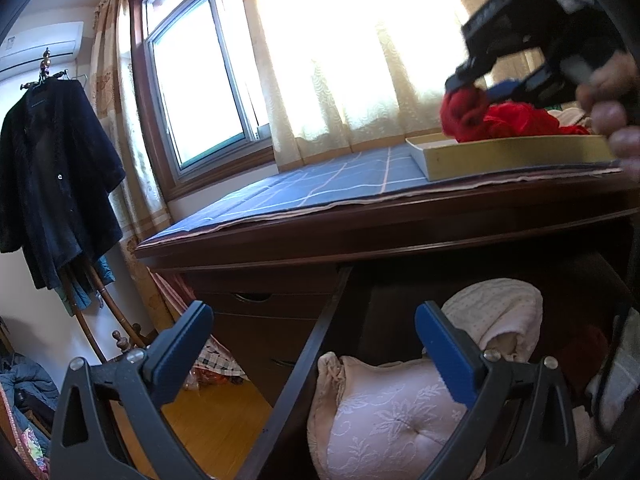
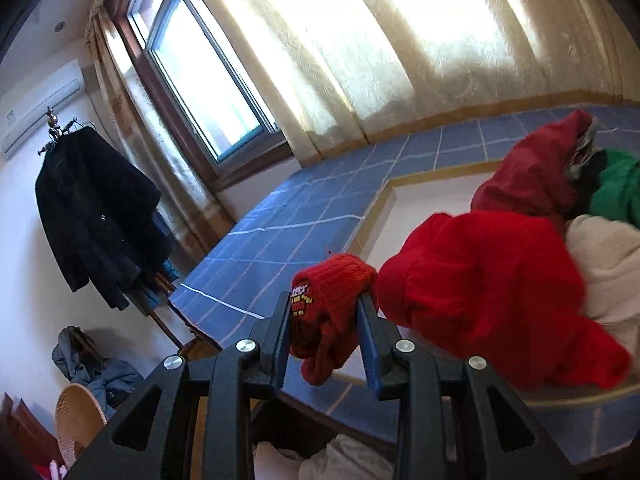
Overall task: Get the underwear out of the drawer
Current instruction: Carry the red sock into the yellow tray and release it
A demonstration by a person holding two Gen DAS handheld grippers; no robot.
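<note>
Underwear carried to the tray

Red knit piece (image 2: 328, 312) sat clenched in the right hand-held gripper (image 2: 326, 334) above the tray (image 2: 384, 200), seemingly for dropping; left hand-held gripper (image 1: 316, 344) hung released over the drawer (image 1: 312, 344).

Beyond my claw, sun blazed through a cream curtain (image 2: 360, 52) and a sliding window (image 1: 200, 80) up to its left. Farther left, a dark coat (image 1: 56, 176) hung against the white wall under an air conditioner (image 1: 40, 46). Wooden floor (image 1: 208, 420) lay below.

Red knit garment (image 2: 332, 312), pinched in right gripper, lower centre; pink lace underwear (image 1: 392, 420) in open drawer (image 1: 312, 344), lower frame
</note>
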